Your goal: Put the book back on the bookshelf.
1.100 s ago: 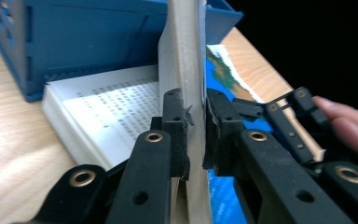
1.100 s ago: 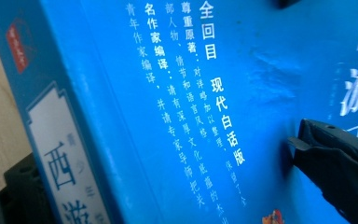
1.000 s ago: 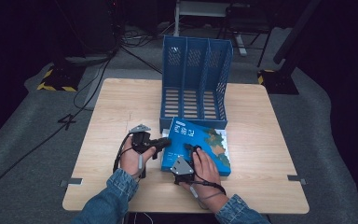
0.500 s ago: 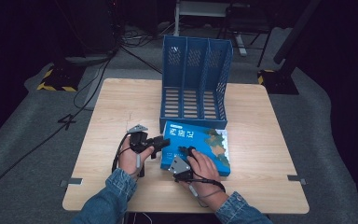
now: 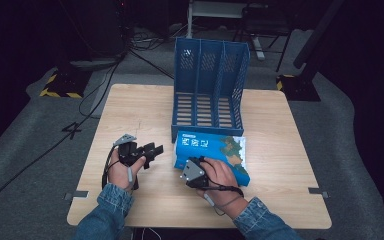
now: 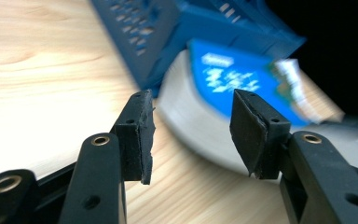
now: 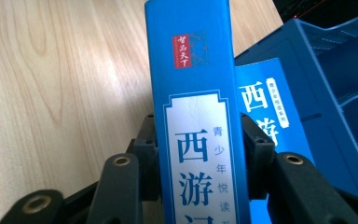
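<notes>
While the blue book (image 5: 215, 152) lies on the tabletop (image 5: 290, 150) just in front of the blue file rack (image 5: 210, 85), the right gripper (image 7: 198, 154) has its fingers (image 7: 145, 154) pressed on the 2 sides of the book's spine, so the book is held at its near left end. In the high view the book's long axis runs roughly left to right across the rack's open front, its far edge touching or nearly touching the rack's base. The left gripper (image 5: 147, 150) hovers just left of the book with its fingers (image 6: 137, 135) set wide and holding nothing, pointing toward the book's page edge. The rack's 3 upright slots stand straight behind the book, so standing it up likely means turning it
</notes>
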Demonstrator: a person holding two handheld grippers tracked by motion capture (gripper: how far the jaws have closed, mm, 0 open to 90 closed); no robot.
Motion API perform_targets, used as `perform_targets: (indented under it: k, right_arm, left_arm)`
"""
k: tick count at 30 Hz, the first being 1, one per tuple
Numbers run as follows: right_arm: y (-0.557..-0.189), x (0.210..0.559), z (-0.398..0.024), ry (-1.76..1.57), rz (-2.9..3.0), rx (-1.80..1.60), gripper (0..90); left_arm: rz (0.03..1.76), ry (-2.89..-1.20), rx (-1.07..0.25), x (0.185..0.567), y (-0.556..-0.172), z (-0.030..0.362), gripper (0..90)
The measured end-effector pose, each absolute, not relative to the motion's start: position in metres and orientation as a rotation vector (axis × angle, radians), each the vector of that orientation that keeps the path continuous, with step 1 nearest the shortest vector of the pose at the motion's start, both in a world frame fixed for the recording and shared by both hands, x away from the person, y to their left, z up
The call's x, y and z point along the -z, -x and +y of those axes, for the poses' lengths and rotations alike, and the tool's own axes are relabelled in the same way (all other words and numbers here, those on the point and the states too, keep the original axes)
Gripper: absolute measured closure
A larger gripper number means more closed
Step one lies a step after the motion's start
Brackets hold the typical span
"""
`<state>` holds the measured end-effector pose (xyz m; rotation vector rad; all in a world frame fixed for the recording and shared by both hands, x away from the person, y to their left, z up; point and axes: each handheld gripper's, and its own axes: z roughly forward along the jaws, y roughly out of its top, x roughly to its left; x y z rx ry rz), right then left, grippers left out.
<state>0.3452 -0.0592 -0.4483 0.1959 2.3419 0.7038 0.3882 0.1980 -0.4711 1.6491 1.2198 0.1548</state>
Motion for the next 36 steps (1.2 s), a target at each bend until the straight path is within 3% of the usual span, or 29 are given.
perform_targets:
  k: [13, 36]
  right_arm:
    - [-0.366, 0.398, -0.083, -0.407, 2.422, -0.93, 61.1]
    - [-0.386, 0.335, -0.131, -0.66, 2.395, -1.222, 61.7]
  left_arm:
    - [1.246, -1.896, -0.365, 0.489, -0.393, 0.214, 48.2]
    - [1.213, -2.044, -0.434, 0.503, -0.4, 0.225, 36.8]
